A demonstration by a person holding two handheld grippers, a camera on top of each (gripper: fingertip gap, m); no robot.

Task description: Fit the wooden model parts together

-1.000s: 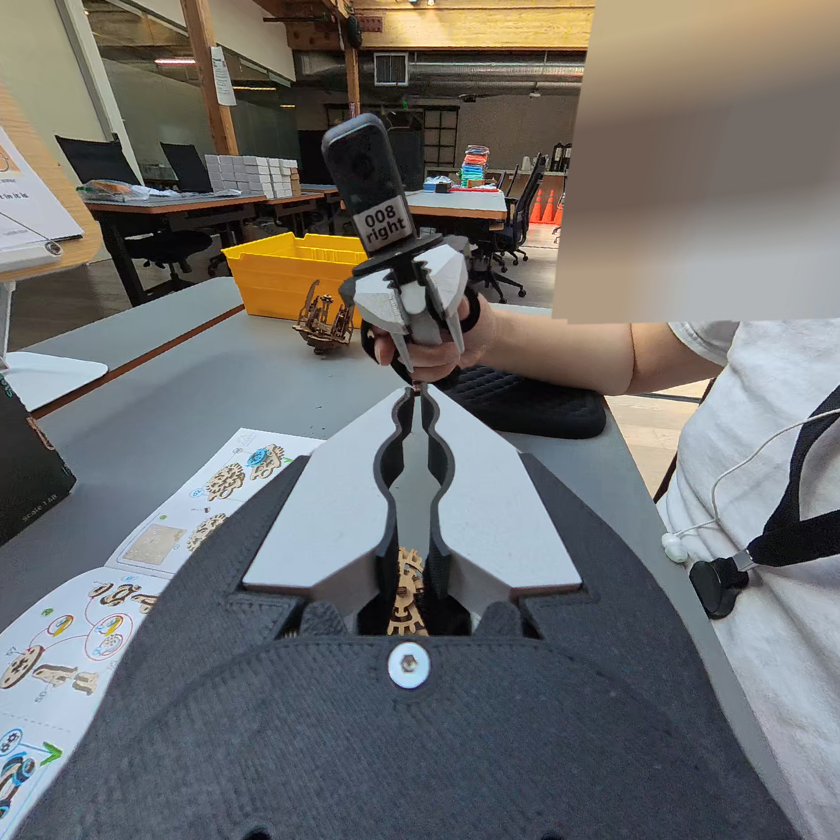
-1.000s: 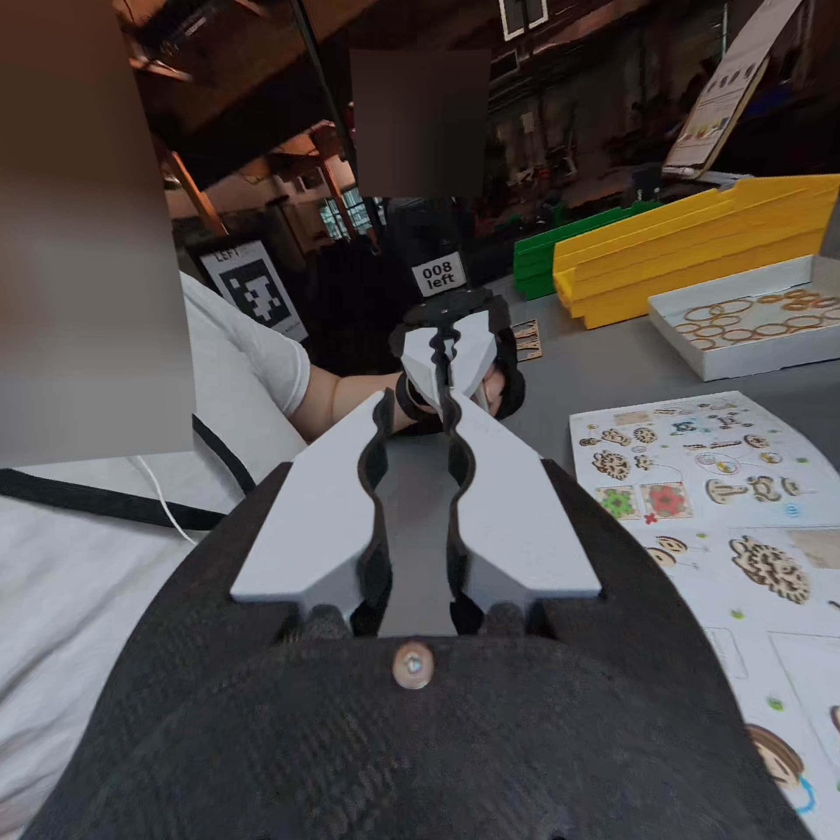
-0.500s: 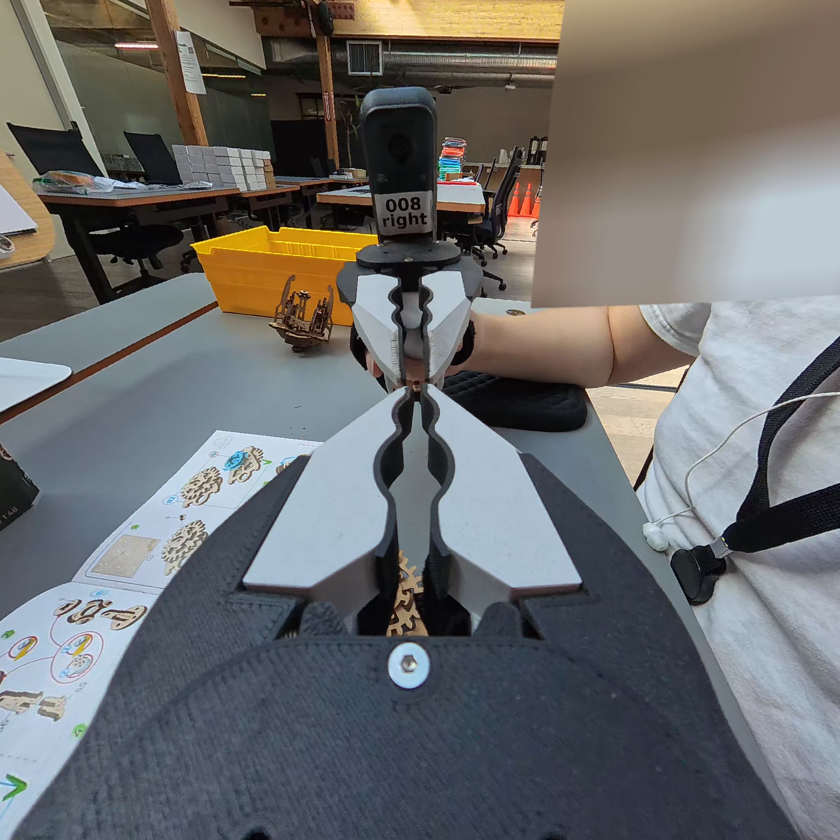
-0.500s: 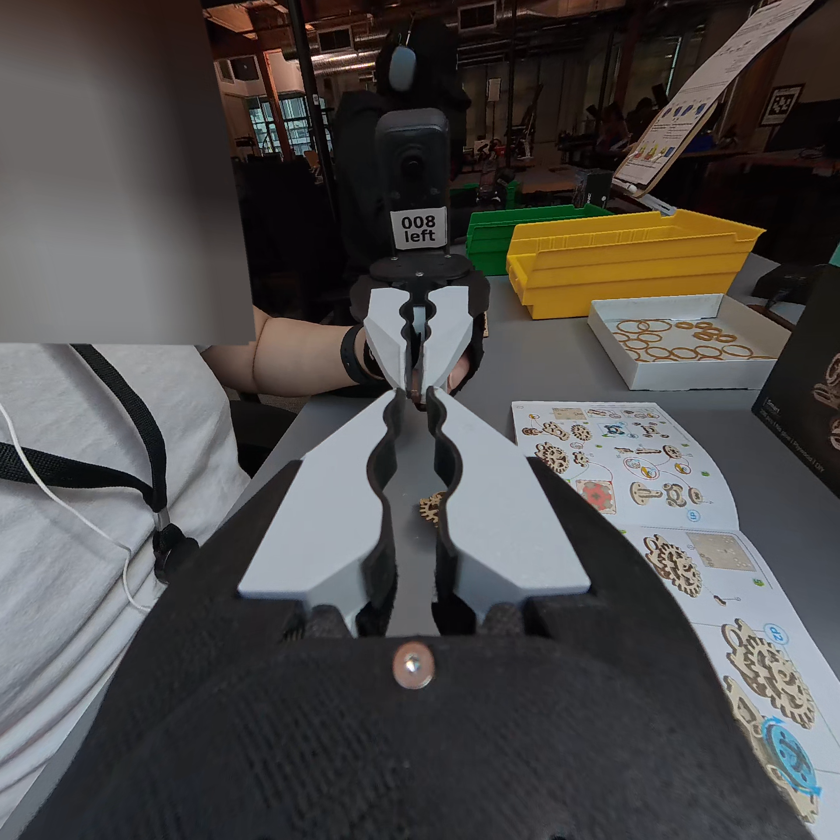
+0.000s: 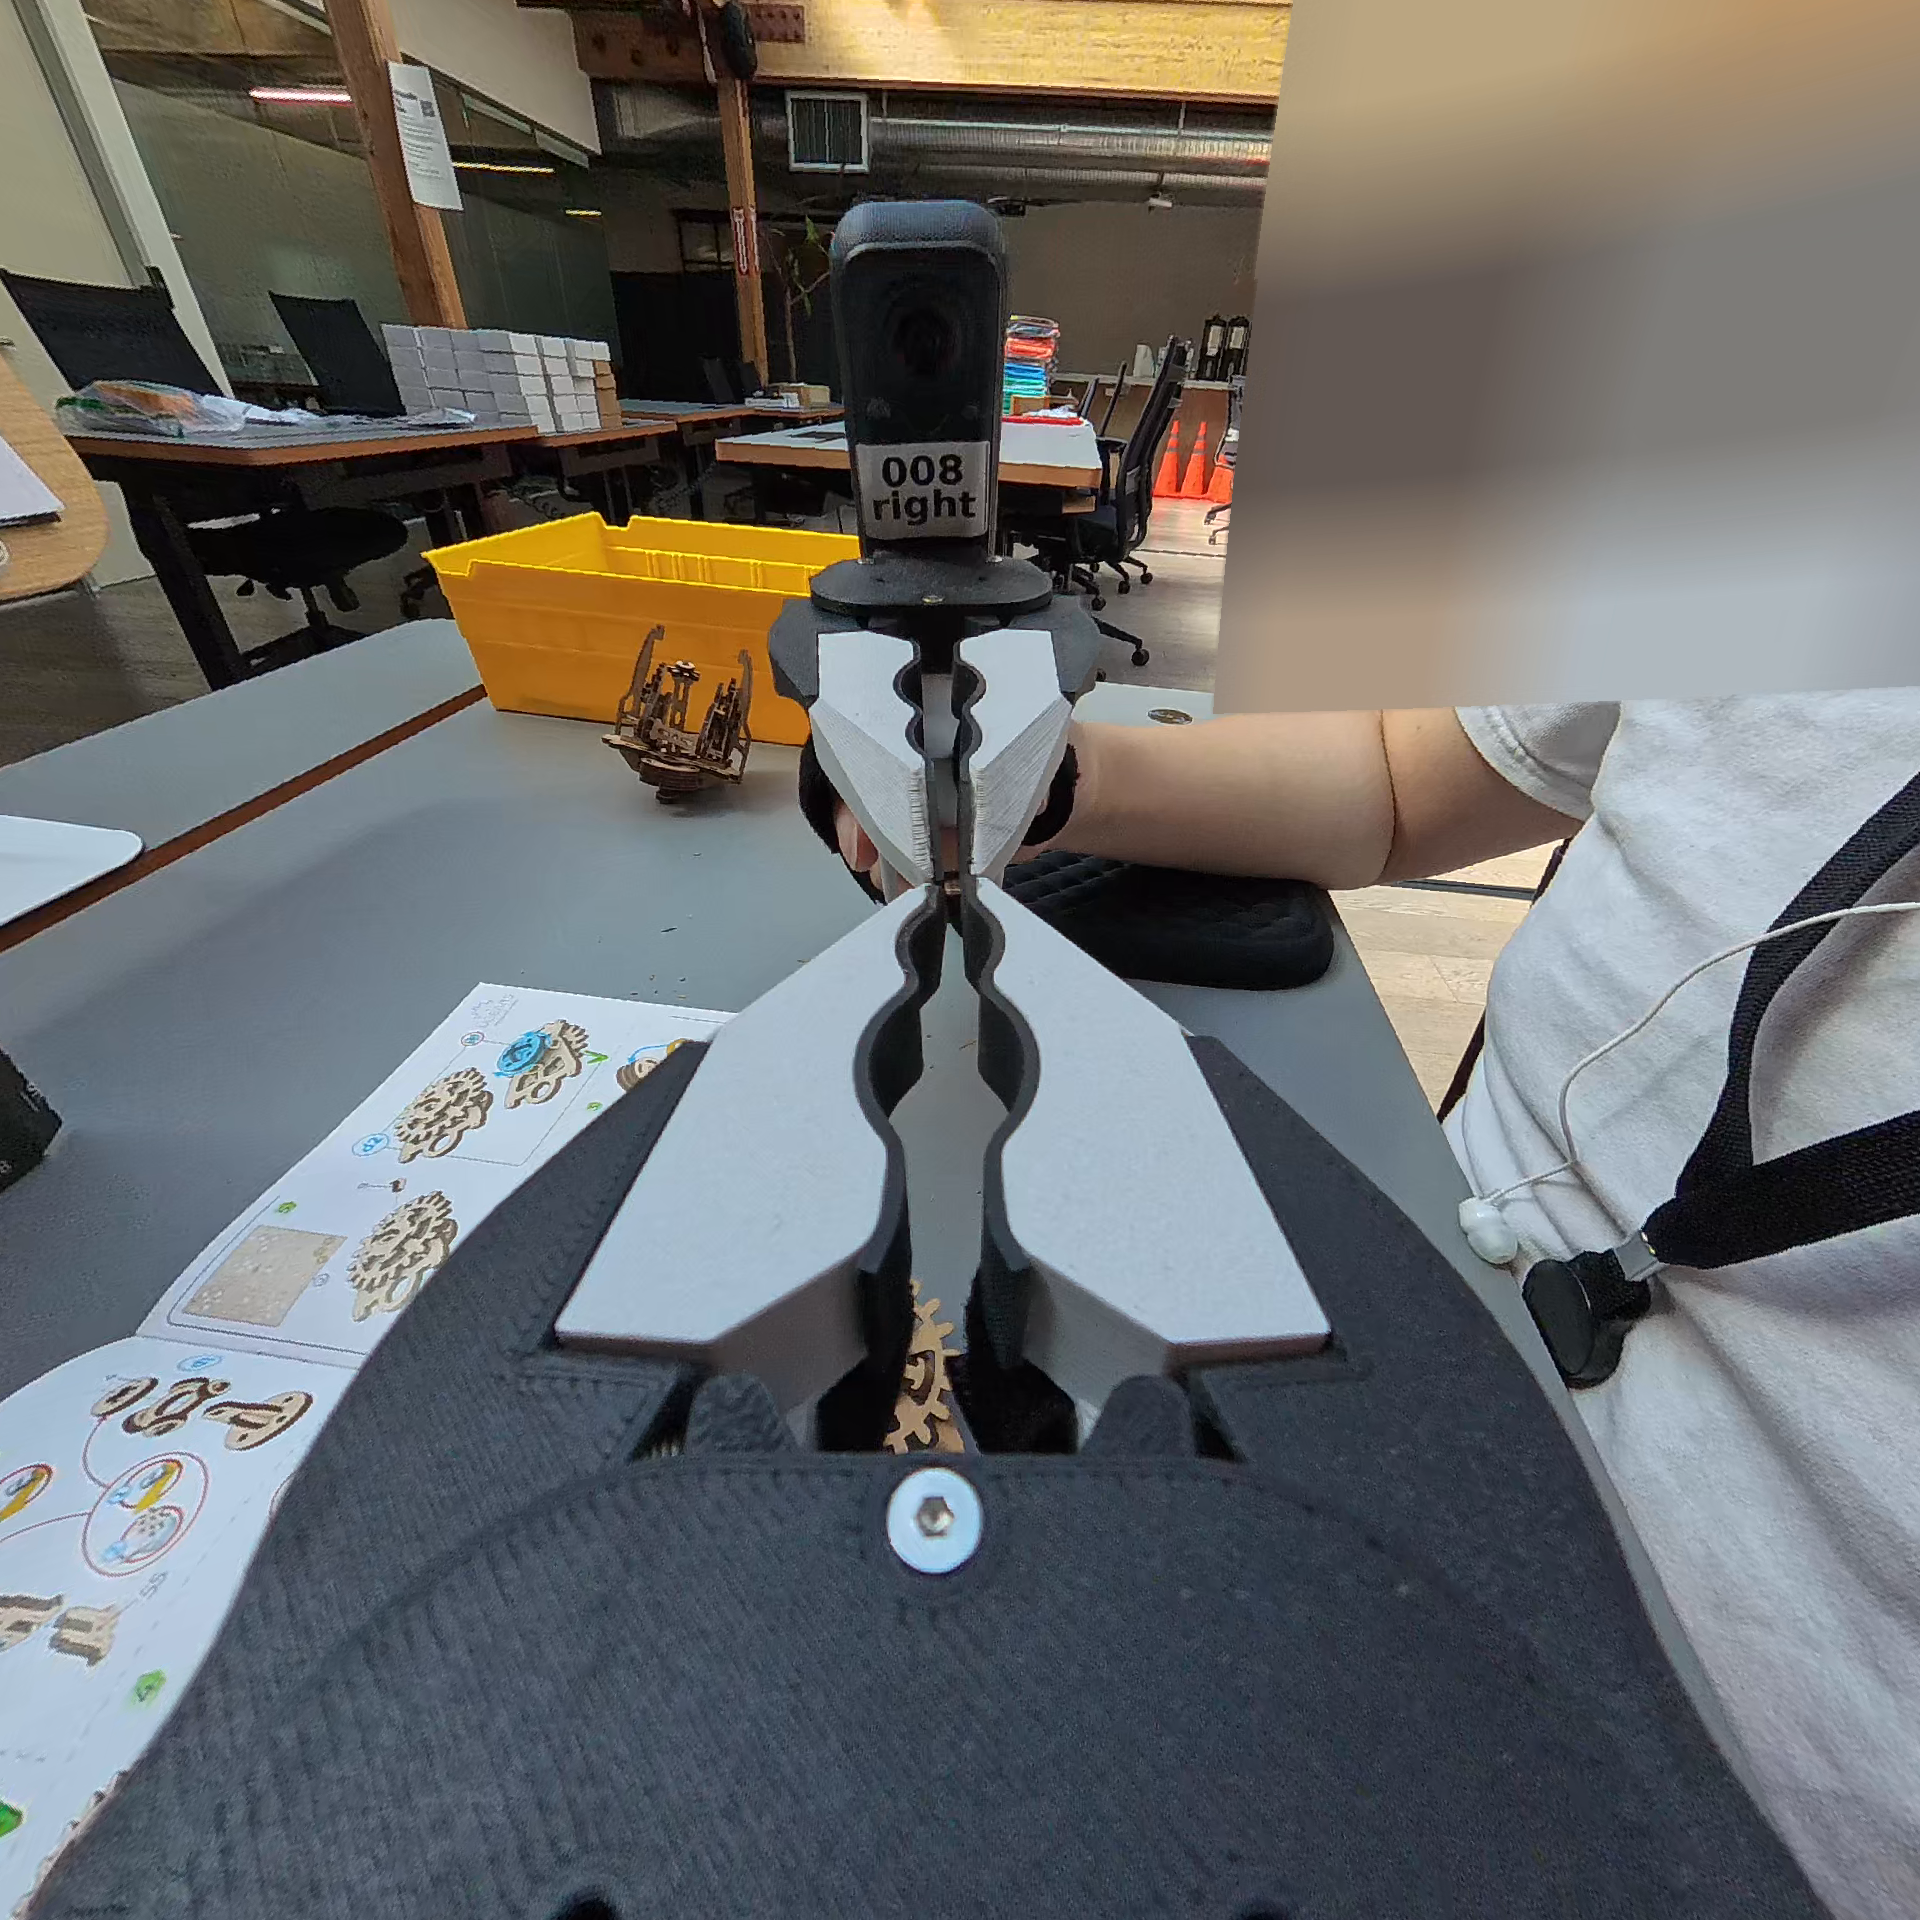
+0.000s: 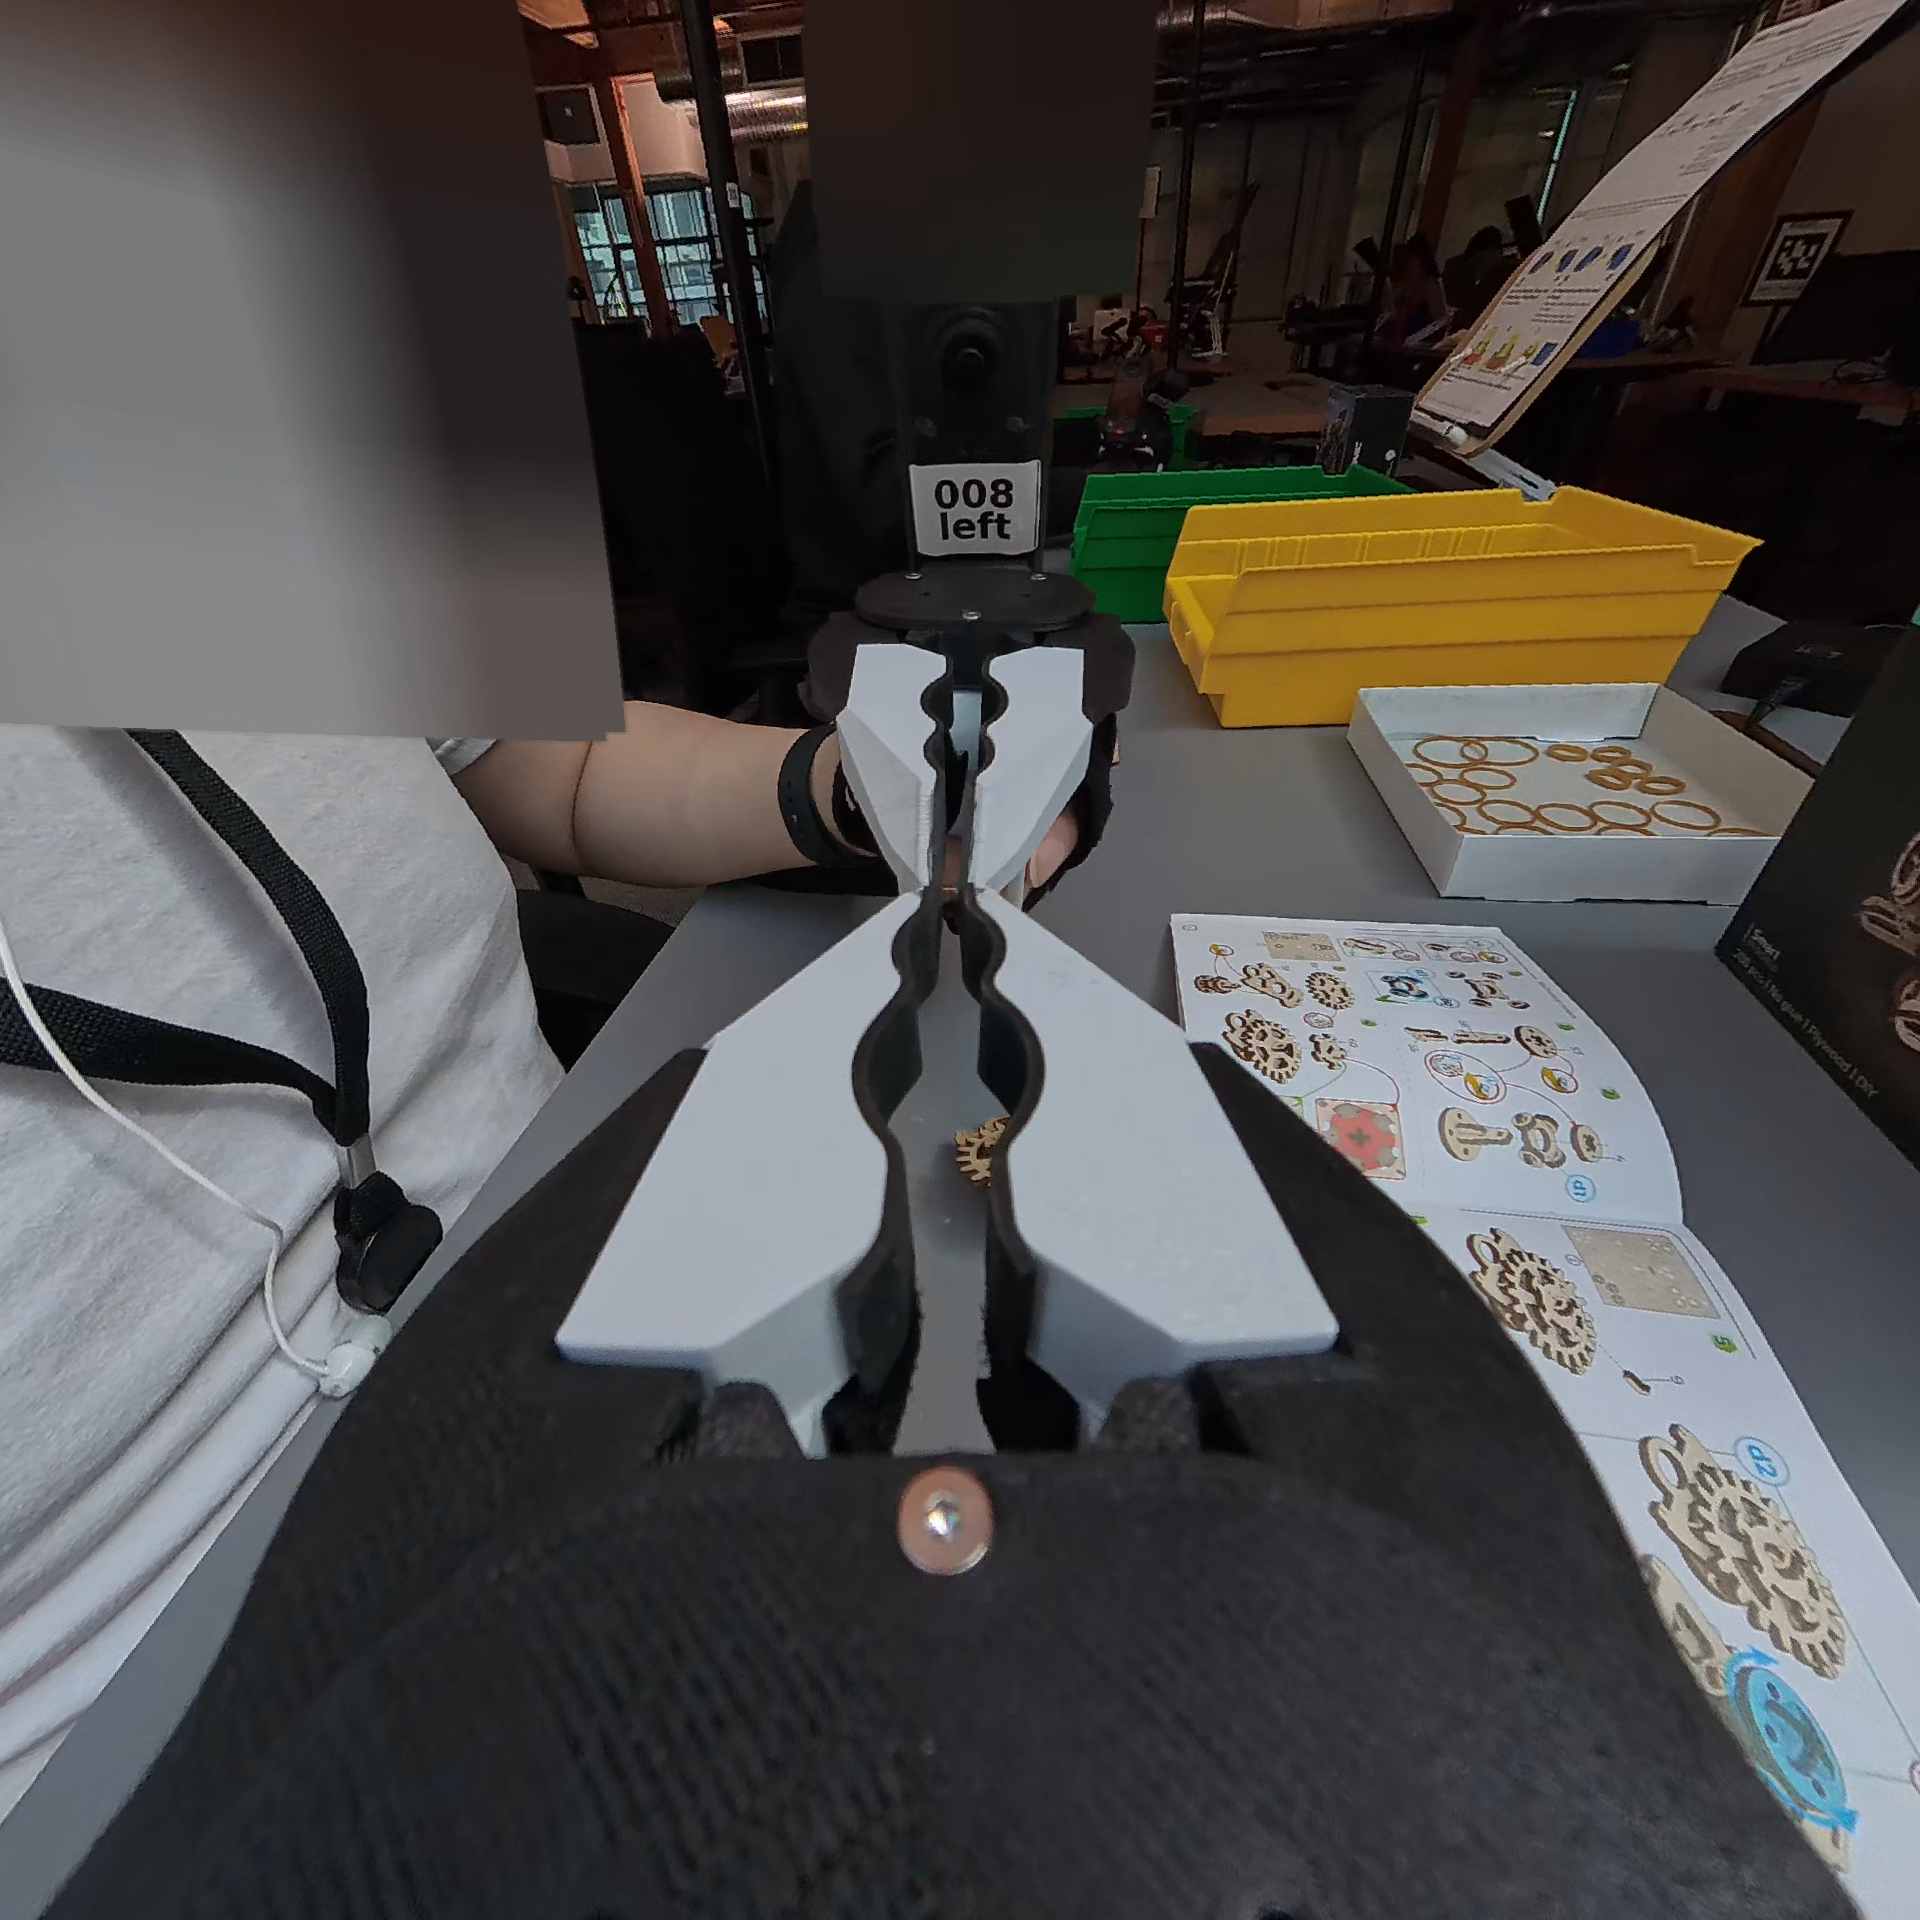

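Wooden peg [image 5: 950, 888], small and brown, sits pinched between the narrowed tips of the left gripper [image 5: 948, 902] and the right gripper [image 5: 943, 854], which meet tip to tip above the grey surface [image 5: 436, 894]. Both grippers are closed on it. A wooden gear [image 6: 982, 1148] lies on the surface under them, beside the instruction sheet [image 6: 1434, 1081]. An assembled wooden model [image 5: 681, 717] stands near the yellow bin [image 5: 623, 623].
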